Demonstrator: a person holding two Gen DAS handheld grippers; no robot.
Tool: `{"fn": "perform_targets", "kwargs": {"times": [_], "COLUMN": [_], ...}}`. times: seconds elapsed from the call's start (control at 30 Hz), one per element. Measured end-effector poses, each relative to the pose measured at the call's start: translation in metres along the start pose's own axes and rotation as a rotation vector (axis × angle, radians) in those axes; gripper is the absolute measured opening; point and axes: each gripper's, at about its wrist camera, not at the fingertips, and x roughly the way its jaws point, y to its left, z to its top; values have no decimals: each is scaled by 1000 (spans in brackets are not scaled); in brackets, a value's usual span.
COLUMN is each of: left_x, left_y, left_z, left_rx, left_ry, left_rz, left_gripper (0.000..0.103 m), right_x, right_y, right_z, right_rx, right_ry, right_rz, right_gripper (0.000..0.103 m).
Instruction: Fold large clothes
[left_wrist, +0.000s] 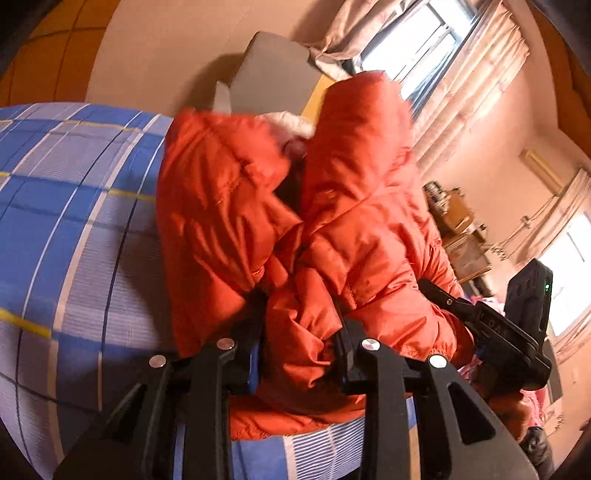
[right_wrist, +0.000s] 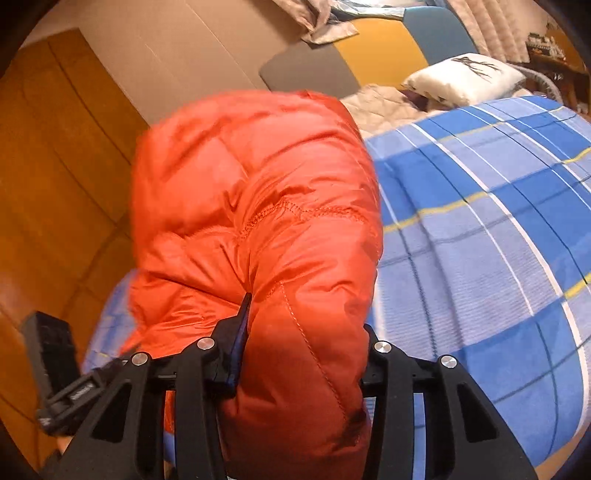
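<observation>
A puffy orange jacket (left_wrist: 351, 203) is bunched up and lifted over a bed with a blue plaid sheet (left_wrist: 74, 221). My left gripper (left_wrist: 299, 314) is shut on a thick fold of it, and the fabric bulges between and above the fingers. In the right wrist view the jacket (right_wrist: 258, 184) fills the middle, with my right gripper (right_wrist: 306, 321) shut on a padded section. Its right finger is mostly hidden by the fabric. The right gripper (left_wrist: 461, 306) also shows at the jacket's right side in the left wrist view. The left gripper (right_wrist: 74, 391) appears low on the left in the right wrist view.
The plaid bed (right_wrist: 480, 240) stretches off to the right, with a white pillow (right_wrist: 465, 77) and a beige quilt (right_wrist: 384, 103) at its head. Grey and yellow headboard panels (right_wrist: 380, 55) stand behind. Wooden floor (right_wrist: 55, 184) lies left. Curtained windows (left_wrist: 417, 40) and cluttered shelves (left_wrist: 458, 229) line the wall.
</observation>
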Motion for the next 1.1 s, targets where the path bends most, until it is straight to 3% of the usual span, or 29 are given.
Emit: {"fn": "perform_targets", "kwargs": {"times": [0.17, 0.37, 0.63, 0.8, 1.1], "left_x": [-5, -24, -38, -53, -45], "left_y": [-18, -38, -41, -41, -49], "left_z": [-1, -3, -2, 6, 35], "left_rx": [66, 116, 91, 84, 51], "left_ry": [-4, -29, -64, -112, -135], "left_rz": [131, 208, 190, 142, 47], "left_gripper": [28, 35, 42, 53, 61], "right_x": [-2, -4, -12, -13, -13], "right_y": [2, 1, 5, 8, 15], "right_z": [-8, -3, -2, -3, -3], "right_rx": [4, 28, 35, 25, 1], "right_ry": [3, 6, -1, -8, -7], "right_rz": [-14, -18, -48, -68, -86], "right_gripper": [47, 56, 65, 65, 67]}}
